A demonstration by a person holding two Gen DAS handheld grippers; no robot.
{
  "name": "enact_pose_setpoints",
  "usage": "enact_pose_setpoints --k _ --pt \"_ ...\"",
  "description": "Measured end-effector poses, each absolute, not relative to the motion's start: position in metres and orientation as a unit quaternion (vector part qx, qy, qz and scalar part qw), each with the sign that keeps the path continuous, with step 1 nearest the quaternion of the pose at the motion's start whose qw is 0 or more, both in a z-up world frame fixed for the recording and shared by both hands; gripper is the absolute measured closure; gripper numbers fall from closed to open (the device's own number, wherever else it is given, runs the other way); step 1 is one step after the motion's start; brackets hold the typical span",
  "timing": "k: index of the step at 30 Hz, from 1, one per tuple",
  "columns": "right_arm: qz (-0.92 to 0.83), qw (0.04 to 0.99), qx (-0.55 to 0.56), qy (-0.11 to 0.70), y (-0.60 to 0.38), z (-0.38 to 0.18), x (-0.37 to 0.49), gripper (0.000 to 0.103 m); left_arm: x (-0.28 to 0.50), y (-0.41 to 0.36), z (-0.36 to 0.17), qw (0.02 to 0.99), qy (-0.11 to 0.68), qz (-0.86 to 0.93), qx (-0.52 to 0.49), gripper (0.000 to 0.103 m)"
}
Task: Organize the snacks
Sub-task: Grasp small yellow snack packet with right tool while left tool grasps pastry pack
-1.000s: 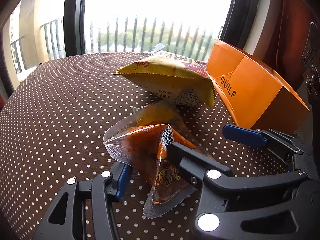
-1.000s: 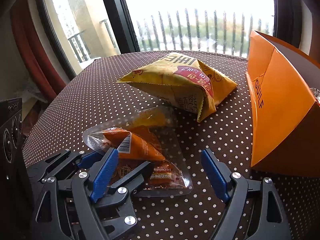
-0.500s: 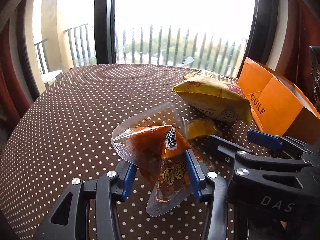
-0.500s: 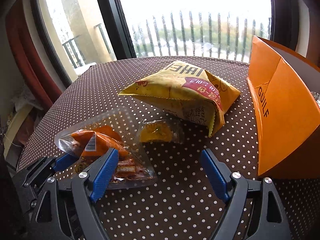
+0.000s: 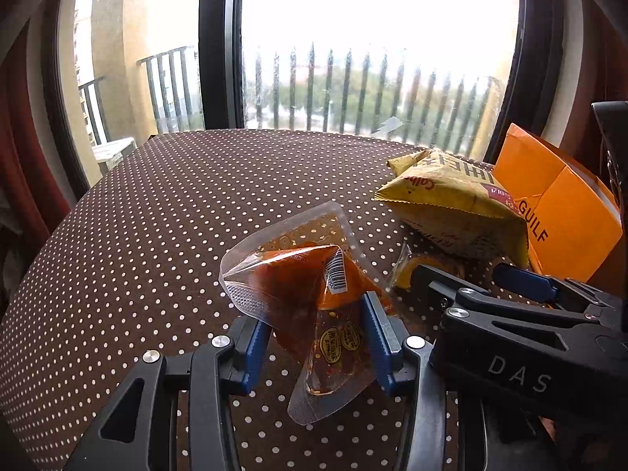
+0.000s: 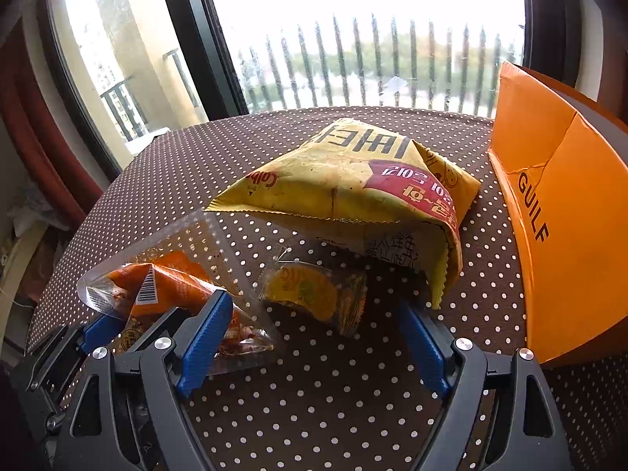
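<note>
Left gripper clenching the clear orange snack pouch between its blue pads, having just been closing on it; pouch standing crumpled between the fingers, its far clear flap sticking up, its near corner hanging over the dotted brown tablecloth. Seeming to be lifted slightly off the cloth, though hard to tell through the fisheye. Right gripper hovering with jaws spread wide and released, nothing pressed between them, pointing down at the small yellow snack packet lying flat on the cloth just beyond its fingertips. Small packet sitting just right of the orange pouch and touching or tucked under the near edge of the large yellow chip bag. Chip bag lying toward the far right of the table, puffed and tilted. Orange GUILF box standing at the far right, just beside the chip bag, open side turned away. Window with railing glowing bright beyond the table's far edge.
</note>
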State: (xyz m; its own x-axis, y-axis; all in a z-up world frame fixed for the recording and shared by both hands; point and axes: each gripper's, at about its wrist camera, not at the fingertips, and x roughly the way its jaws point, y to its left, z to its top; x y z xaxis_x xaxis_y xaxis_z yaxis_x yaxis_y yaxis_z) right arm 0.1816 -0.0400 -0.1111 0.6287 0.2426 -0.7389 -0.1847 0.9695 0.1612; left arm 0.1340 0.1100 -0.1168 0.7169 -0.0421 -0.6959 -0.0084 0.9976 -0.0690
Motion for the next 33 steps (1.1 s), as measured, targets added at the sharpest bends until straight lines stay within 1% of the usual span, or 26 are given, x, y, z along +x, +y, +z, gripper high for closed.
enact_pose_setpoints --k 5,8,12,14,16,18,19,20,22,24,26,33 --pt "0.109 0.900 0.055 0.419 -0.040 -0.115 0.191 0.017 0.140 0.117 -0.116 0.925 0.379 -0.003 -0.038 0.057" --pt "0.100 0.898 0.060 0.423 -0.040 -0.118 0.196 0.029 0.140 0.119 -0.116 0.925 0.377 -0.001 -0.040 0.057" --pt "0.098 0.889 0.072 0.442 -0.040 -0.126 0.206 0.037 0.140 0.117 -0.120 0.924 0.380 0.002 -0.037 0.058" --pt "0.094 0.892 0.061 0.437 -0.036 -0.126 0.204 0.043 0.140 0.116 -0.122 0.923 0.384 0.003 -0.037 0.058" --pt "0.099 0.894 0.054 0.435 -0.034 -0.126 0.205 0.043 0.140 0.115 -0.123 0.922 0.386 0.004 -0.036 0.059" --pt "0.098 0.895 0.046 0.433 -0.032 -0.127 0.205 0.051 0.140 0.115 -0.122 0.923 0.381 0.005 -0.041 0.060" --pt "0.098 0.898 0.027 0.429 -0.029 -0.128 0.203 0.053 0.141 0.117 -0.122 0.922 0.385 0.004 -0.048 0.061" --pt "0.103 0.900 0.015 0.424 -0.025 -0.129 0.200 0.059 0.142 0.120 -0.122 0.921 0.387 0.004 -0.055 0.061" --pt "0.109 0.901 -0.005 0.419 -0.020 -0.130 0.197 0.063 0.142 0.122 -0.123 0.920 0.388 0.004 -0.061 0.060" --pt "0.117 0.899 0.002 0.422 -0.024 -0.131 0.196 0.067 0.139 0.119 -0.122 0.922 0.383 0.007 -0.052 0.060" --pt "0.122 0.900 -0.002 0.418 -0.025 -0.130 0.193 0.069 0.136 0.116 -0.121 0.925 0.378 0.011 -0.045 0.061" --pt "0.132 0.901 -0.004 0.412 -0.029 -0.129 0.172 0.071 0.123 0.111 -0.118 0.928 0.371 0.019 -0.036 0.061"
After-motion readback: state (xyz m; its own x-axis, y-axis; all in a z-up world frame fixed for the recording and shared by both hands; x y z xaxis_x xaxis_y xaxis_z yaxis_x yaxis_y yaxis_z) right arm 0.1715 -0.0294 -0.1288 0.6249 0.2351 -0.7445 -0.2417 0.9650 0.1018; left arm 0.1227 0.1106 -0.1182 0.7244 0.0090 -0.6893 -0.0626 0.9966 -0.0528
